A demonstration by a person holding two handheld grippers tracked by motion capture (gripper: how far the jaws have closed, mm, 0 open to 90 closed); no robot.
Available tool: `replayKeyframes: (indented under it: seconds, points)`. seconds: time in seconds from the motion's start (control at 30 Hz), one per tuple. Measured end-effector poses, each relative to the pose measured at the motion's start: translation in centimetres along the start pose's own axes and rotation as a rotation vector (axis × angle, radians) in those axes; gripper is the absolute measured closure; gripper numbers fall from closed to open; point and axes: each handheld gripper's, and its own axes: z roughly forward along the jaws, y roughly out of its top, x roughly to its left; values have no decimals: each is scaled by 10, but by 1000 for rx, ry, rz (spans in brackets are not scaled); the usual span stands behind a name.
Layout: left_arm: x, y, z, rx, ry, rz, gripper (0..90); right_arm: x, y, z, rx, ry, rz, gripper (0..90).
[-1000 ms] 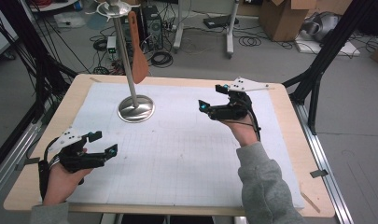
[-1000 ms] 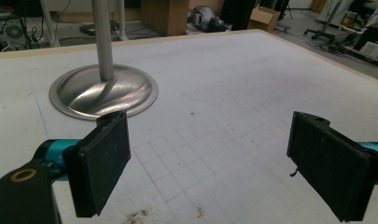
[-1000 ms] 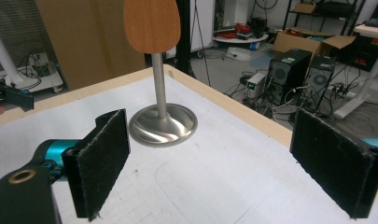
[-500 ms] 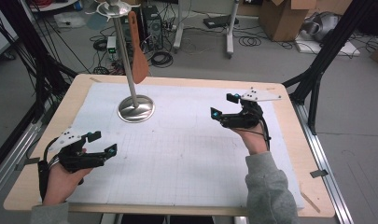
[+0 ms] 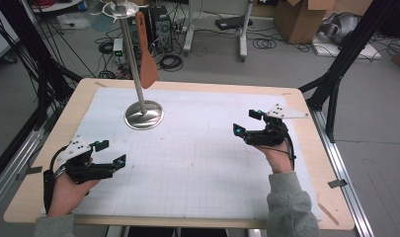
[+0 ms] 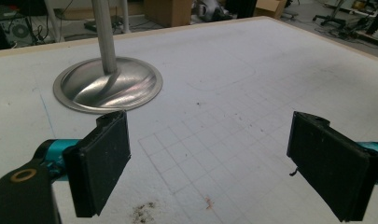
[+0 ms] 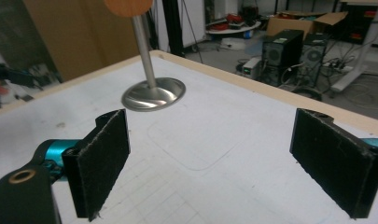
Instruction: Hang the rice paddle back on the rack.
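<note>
Nothing grabbed yet. Spatula [image 5: 147,54] hangs from the top of the stand [image 5: 143,115] at the far left of the table [image 5: 197,86], untouched, so the whole pick looks left to do. Both tongs are released, jaws wide apart and empty. Left gripper [image 5: 110,154] sits low at the near-left, aimed at the stand base. Right gripper [image 5: 246,122] is raised mid-right, pointed left toward the stand, well apart from it. Likely the right one does the reach.

The stand's [image 5: 138,89] top is cut off by the high view's upper edge; in the right gripper view the wooden spatula [image 7: 128,6] shows just its rounded lower end.
</note>
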Motion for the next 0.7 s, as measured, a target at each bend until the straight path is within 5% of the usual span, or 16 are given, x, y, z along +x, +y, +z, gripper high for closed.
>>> replayKeyframes:
  seconds: [0.2, 0.7]
  points:
    - [1, -1, 0, -9, 0, 0, 136, -6, -13, -7, 49, -21, 10, 111]
    - [2, -2, 3, -8, -1, 4, 136, -5, -34, -19, 44, -35, -19, 111]
